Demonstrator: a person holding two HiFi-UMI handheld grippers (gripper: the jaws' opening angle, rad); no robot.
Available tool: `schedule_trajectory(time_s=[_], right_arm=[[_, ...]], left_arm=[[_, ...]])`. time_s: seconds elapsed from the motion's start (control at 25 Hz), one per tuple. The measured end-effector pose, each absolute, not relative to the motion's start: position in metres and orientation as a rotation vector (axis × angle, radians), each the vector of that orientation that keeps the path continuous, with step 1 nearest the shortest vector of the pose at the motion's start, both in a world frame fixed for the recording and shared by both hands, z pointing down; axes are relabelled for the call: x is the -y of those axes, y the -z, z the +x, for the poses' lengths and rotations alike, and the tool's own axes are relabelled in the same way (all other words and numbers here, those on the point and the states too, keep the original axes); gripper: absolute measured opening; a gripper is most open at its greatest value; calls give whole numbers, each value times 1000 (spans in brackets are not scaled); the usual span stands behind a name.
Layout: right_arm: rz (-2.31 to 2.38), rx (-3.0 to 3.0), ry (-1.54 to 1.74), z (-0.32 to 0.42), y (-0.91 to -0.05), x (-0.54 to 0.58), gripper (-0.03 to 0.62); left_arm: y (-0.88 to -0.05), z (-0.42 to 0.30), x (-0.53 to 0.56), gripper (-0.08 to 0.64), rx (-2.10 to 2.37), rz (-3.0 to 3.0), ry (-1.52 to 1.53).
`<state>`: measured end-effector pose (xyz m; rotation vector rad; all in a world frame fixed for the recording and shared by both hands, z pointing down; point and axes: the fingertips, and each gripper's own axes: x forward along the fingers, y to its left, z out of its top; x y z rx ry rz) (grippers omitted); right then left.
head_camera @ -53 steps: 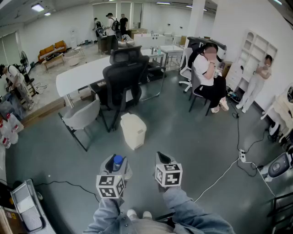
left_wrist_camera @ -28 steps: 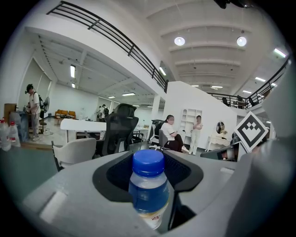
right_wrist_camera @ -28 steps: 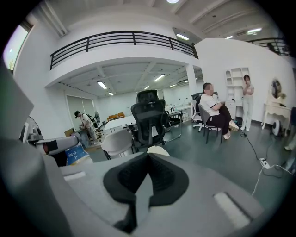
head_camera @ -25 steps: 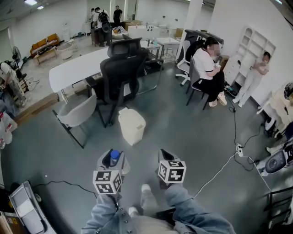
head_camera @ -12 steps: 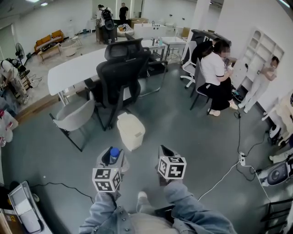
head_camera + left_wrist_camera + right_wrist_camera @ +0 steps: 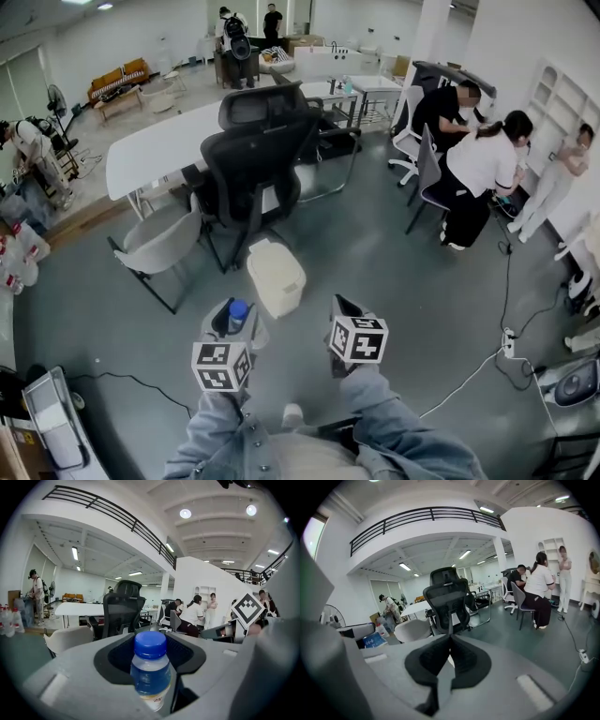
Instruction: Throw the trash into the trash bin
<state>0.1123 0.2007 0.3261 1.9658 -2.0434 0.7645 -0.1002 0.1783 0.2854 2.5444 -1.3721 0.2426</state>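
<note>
A small clear bottle with a blue cap [image 6: 151, 667] stands upright between the jaws of my left gripper [image 6: 228, 323], which is shut on it. From the head view only its blue cap [image 6: 237, 311] shows. My right gripper [image 6: 339, 314] hangs beside it, shut with nothing in it; its dark pads [image 6: 461, 660] meet in the right gripper view. The cream trash bin [image 6: 276, 277] stands on the grey floor just beyond both grippers, with its lid on top.
Black office chairs [image 6: 253, 155] and a grey chair [image 6: 159, 246] stand right behind the bin at a long white table [image 6: 155, 141]. Several people [image 6: 478, 164] are at desks on the right. A white cable [image 6: 469, 375] runs over the floor at the right.
Both grippers have come forward with me, so the bin lies closer in front of them. The bottle stays in the left jaws. The person at the right now bends over beside the chair.
</note>
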Motion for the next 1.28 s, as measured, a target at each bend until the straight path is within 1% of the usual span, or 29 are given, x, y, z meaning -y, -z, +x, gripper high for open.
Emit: schedule_trajectory(time_s=[0.36,0.72,0.92,1.28], right_arm=[[1924,2036,-779,122,-340,-141,3],[1959,2014,-724,127,-324,-26,3],[1952,2002,-684,117,-313,33,3],[1923,1893,-603,98,-320,115,3]], left_arm=[[-297,-96,-116,209,1406,2500,-231],[-283,-94,9,209,1385,2533,-169],[-275,-101,69,209,1376,2543,-133],[-293,-124,153,209,1350,2483,-95]])
